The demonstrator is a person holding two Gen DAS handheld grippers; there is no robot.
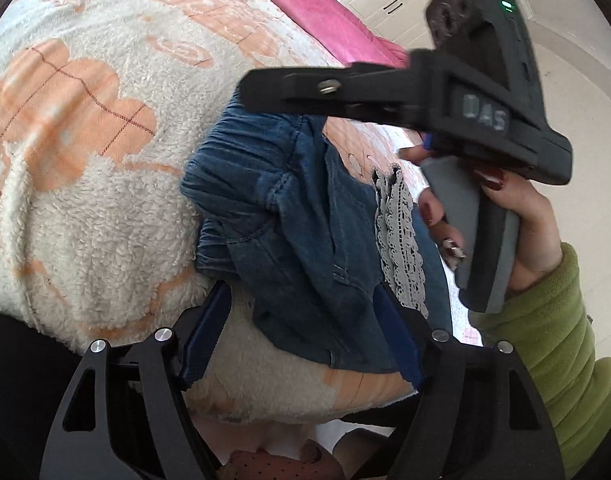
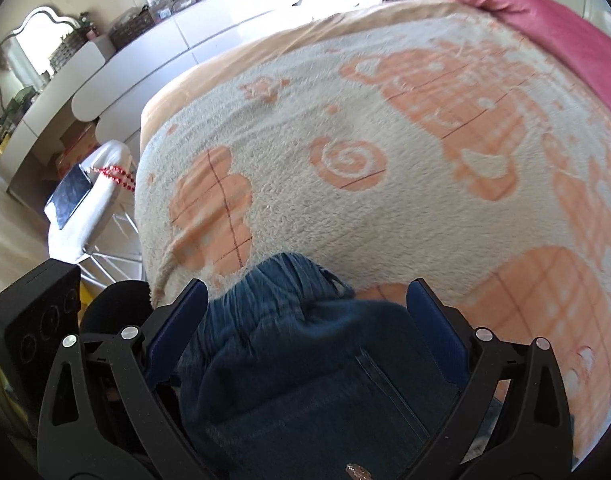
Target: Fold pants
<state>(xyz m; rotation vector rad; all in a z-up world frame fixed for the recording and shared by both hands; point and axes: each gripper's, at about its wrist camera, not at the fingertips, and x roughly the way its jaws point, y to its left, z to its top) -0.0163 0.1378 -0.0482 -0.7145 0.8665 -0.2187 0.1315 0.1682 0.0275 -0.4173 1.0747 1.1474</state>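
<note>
The pants (image 1: 301,216) lie bunched on the blanket (image 1: 85,200) (near its edge), a quilt (image 1: 305,4) behind.

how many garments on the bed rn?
1. Blue denim pants, bunched on the cream-and-orange fleece blanket near its front edge, between the left gripper fingers. Others may lie outside both views.

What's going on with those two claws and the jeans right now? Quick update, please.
Left gripper open, straddling jeans. Right gripper open over them too. Jeans bunched on blanket. Nothing in the way.
</note>
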